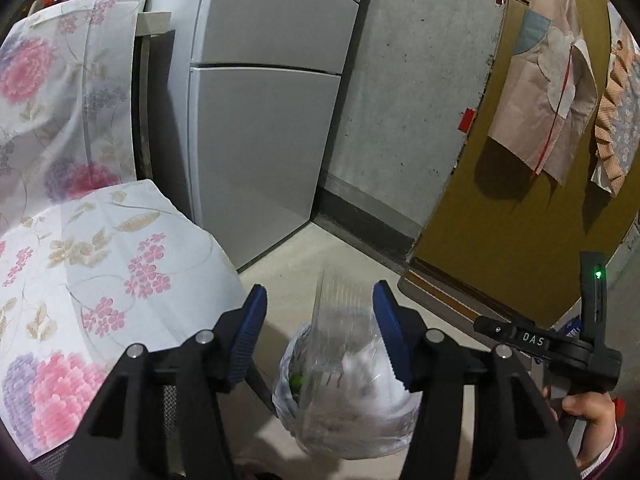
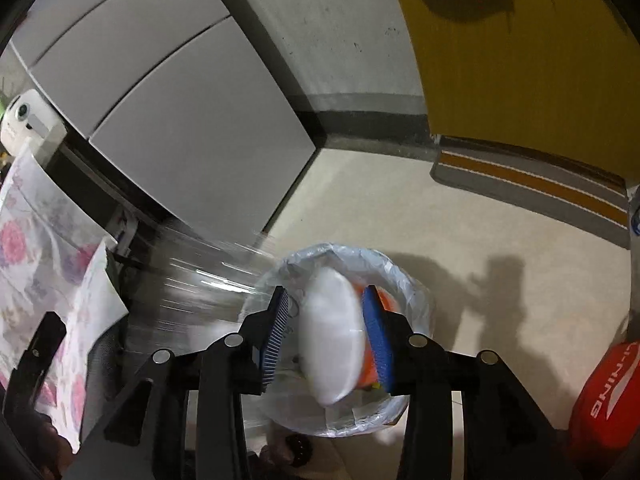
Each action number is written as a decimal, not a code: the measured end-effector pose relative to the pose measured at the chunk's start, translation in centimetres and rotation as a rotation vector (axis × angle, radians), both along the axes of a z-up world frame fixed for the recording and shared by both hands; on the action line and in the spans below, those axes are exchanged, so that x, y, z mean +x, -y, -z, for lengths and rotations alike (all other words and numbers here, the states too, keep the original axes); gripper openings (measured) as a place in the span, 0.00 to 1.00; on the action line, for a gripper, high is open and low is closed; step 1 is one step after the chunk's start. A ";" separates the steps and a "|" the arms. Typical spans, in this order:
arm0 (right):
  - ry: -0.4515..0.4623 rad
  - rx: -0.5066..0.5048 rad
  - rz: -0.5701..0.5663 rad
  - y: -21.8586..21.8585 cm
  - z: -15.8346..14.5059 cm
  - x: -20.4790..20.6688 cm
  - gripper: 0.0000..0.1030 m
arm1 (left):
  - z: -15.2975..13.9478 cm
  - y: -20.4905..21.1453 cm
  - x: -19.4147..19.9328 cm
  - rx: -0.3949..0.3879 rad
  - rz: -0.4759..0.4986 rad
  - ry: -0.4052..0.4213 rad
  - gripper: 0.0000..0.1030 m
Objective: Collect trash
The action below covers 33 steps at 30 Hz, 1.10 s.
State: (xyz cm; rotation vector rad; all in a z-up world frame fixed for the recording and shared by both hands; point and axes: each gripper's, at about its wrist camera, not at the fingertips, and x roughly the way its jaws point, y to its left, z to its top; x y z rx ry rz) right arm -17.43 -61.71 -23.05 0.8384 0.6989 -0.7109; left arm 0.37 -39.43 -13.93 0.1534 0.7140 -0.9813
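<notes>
A round trash bin lined with a clear bag point(image 1: 348, 412) stands on the pale floor; it also shows in the right wrist view point(image 2: 400, 276). My left gripper point(image 1: 320, 328) is open above it, and a blurred clear plastic piece point(image 1: 340, 320) falls between its fingers toward the bin. My right gripper point(image 2: 326, 332) is open above the bin; a white plastic lid point(image 2: 332, 336) hangs blurred between its fingers, over orange trash point(image 2: 386, 300) in the bin. The same clear plastic point(image 2: 208, 284) streaks at the left.
A grey fridge point(image 1: 264, 120) stands at the back left by a concrete wall. A floral cloth point(image 1: 80, 240) covers furniture at the left. A yellow door point(image 1: 520, 220) with hanging clothes and a striped mat point(image 2: 532, 184) are at the right. A red bag point(image 2: 608, 404) lies at the right.
</notes>
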 end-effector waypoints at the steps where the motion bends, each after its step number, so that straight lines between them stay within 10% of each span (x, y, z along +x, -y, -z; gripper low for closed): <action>1: -0.008 -0.003 -0.007 -0.1 0.1 0.1 0.40 | 0.0 -0.1 0.0 0.002 -0.003 0.002 0.52; 12: -0.080 -0.161 -0.095 -4.5 -4.3 0.9 0.47 | -1.4 -3.4 -0.1 0.020 -0.031 0.039 0.60; 25: -0.082 -0.387 -0.289 -14.5 -13.7 1.3 0.84 | -7.1 -10.8 -2.1 0.065 -0.112 0.108 0.93; 33: -0.111 -0.434 -0.325 -19.4 -17.7 1.2 0.89 | -9.8 -15.4 -3.5 0.160 -0.165 0.040 0.93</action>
